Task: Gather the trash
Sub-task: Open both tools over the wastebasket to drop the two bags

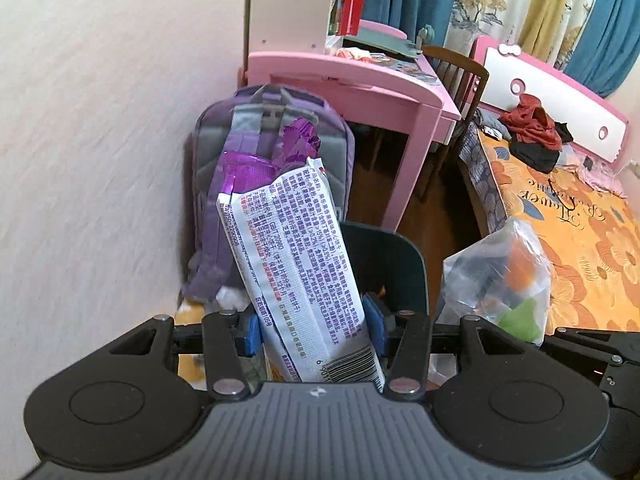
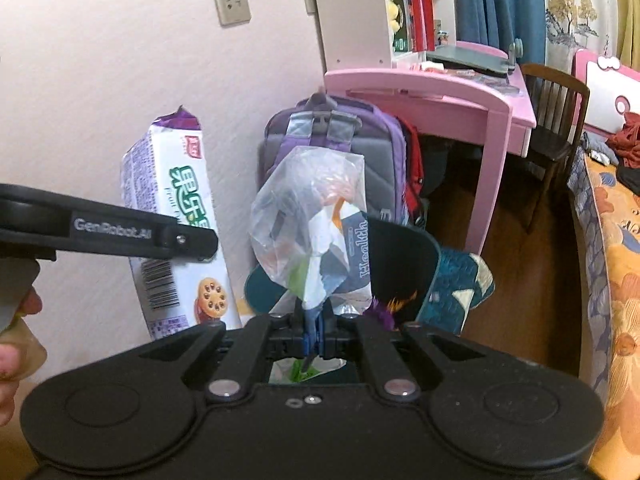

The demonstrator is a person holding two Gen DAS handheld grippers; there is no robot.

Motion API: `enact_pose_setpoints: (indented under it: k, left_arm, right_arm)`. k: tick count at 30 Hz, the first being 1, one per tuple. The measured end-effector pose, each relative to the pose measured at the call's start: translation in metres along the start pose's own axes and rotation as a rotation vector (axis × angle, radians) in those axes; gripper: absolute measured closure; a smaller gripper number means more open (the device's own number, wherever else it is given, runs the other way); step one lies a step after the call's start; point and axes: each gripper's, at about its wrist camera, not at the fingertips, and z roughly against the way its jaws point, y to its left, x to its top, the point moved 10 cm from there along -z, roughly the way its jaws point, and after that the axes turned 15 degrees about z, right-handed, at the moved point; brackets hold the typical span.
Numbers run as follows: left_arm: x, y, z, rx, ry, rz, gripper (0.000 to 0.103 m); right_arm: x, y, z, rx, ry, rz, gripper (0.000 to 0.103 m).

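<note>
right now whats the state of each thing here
left tongs: shut on the biscuit pack
biscuit pack: torn open on top, held upright
right tongs: shut on the clear plastic bag
clear plastic bag: stuffed with scraps, held up
dark bin: open, below both
purple backpack: upright against wall

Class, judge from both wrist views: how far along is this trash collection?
Done: both pieces are picked up. In hand: left gripper clamps the biscuit wrapper; right gripper pinches the clear plastic bag. Left: dropping them into the dark bin below.
</note>
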Motion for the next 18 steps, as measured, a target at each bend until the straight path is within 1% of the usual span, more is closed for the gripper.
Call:
enact_pose_setpoints:
  k: [4, 8, 12, 14, 18]
  left_arm:
    - [0.018, -0.008, -0.028, 0.015, 0.010, -0.019, 0.053]
    - [0.025, -0.005, -0.066, 0.048, 0.049, -0.034, 0.053]
    - [0.019, 0.001, -0.109, 0.093, 0.101, -0.048, 0.053]
    - [0.010, 0.007, -0.133, 0.129, 0.141, -0.043, 0.053]
    - [-0.002, 0.014, -0.167, 0.150, 0.189, -0.020, 0.053]
  right_arm:
    - [0.015, -0.011, -0.018, -0.018, 0.005, 0.001, 0.100]
    - [0.017, -0.017, -0.037, -0.031, 0.030, 0.018, 0.099]
    - [0.006, -0.017, -0.066, -0.043, 0.070, 0.049, 0.099]
    - [-0.002, -0.020, -0.085, -0.044, 0.093, 0.055, 0.099]
    - [-0.023, -0.025, -0.117, -0.035, 0.139, 0.038, 0.099]
